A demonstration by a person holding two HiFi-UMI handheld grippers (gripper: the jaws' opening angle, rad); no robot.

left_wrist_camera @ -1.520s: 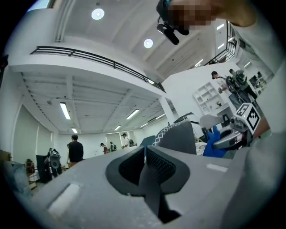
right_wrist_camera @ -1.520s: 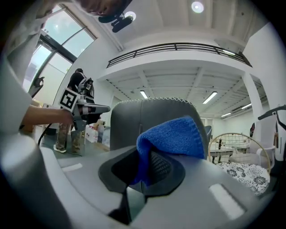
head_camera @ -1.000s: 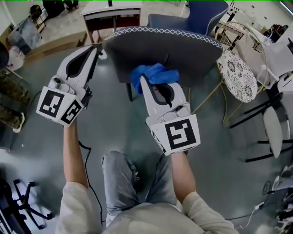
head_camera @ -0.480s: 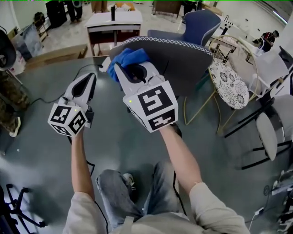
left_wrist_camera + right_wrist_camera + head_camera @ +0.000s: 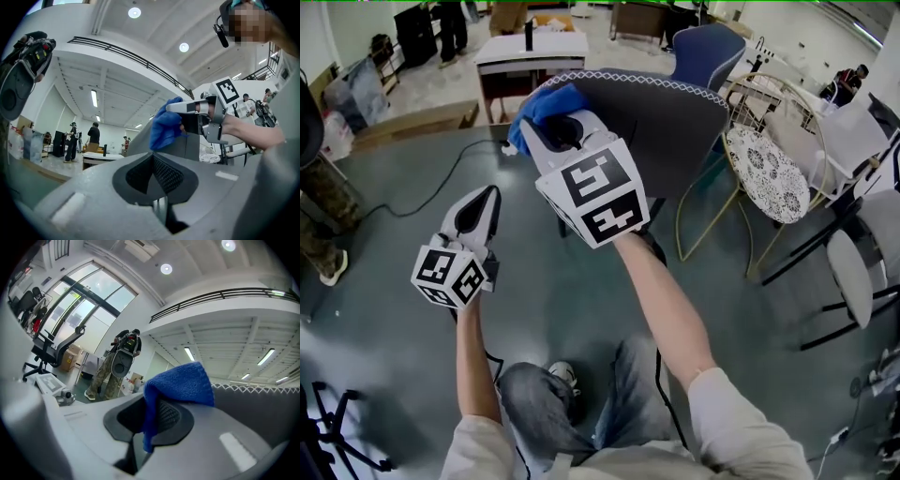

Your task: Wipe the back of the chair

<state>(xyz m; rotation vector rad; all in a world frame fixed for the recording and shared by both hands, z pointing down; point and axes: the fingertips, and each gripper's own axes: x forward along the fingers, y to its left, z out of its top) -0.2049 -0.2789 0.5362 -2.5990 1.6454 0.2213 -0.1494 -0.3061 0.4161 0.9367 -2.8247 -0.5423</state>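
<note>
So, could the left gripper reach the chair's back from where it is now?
Probably, with a stretch: the left gripper hangs low, apart from the chair back, with nothing standing between. The right gripper and its blue cloth take up the near corner.

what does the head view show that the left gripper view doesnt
Only the head view: the person's knees and the marker cube on the left claw. Only the left gripper view: that claw's jaws shut together with nothing between them, plus ceiling lights. Both: the right claw gripping the blue cloth at the top edge of the grey chair back.
</note>
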